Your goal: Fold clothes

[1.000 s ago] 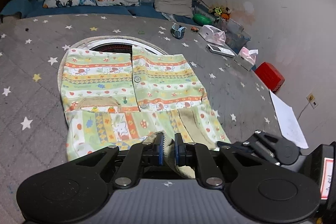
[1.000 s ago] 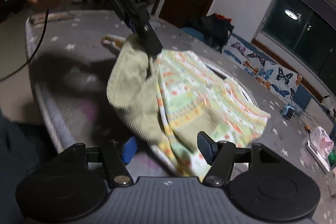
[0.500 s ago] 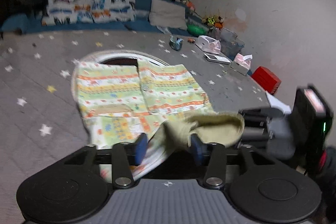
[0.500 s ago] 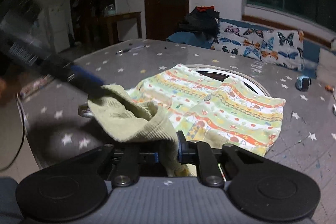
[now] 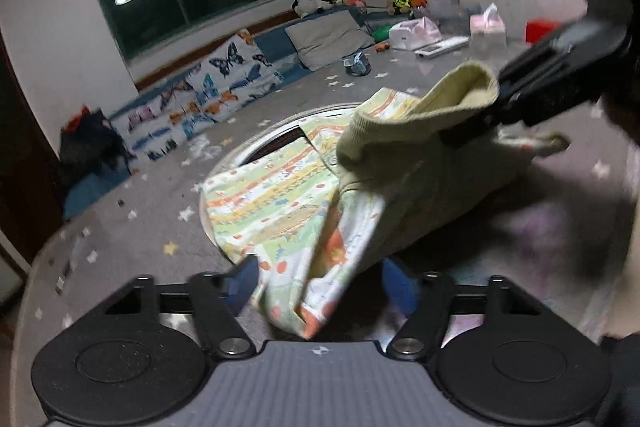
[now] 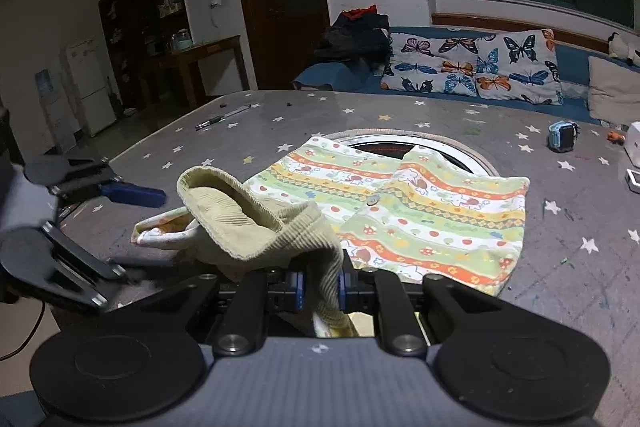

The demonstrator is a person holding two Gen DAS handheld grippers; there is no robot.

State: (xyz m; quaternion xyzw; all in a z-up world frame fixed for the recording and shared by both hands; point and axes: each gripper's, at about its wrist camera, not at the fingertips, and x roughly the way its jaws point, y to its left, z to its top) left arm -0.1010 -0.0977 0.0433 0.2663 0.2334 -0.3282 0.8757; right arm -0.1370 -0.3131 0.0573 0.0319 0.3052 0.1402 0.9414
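A child's garment with green, orange and yellow stripes lies on the grey star-patterned table. Its olive ribbed cuff is lifted. My right gripper is shut on this cuff; it also shows in the left wrist view, pinching the cuff. My left gripper is open, with a hanging part of the garment between its jaws. In the right wrist view the left gripper is at the left, apart from the cloth.
A round ring sits in the table under the garment. A pen lies at the far left. A small blue object, white boxes and a red box are at the right. Butterfly cushions line the back.
My left gripper has opened and let go of the cuff, then swung left and turned. My right gripper has shut on the cuff and holds it up.
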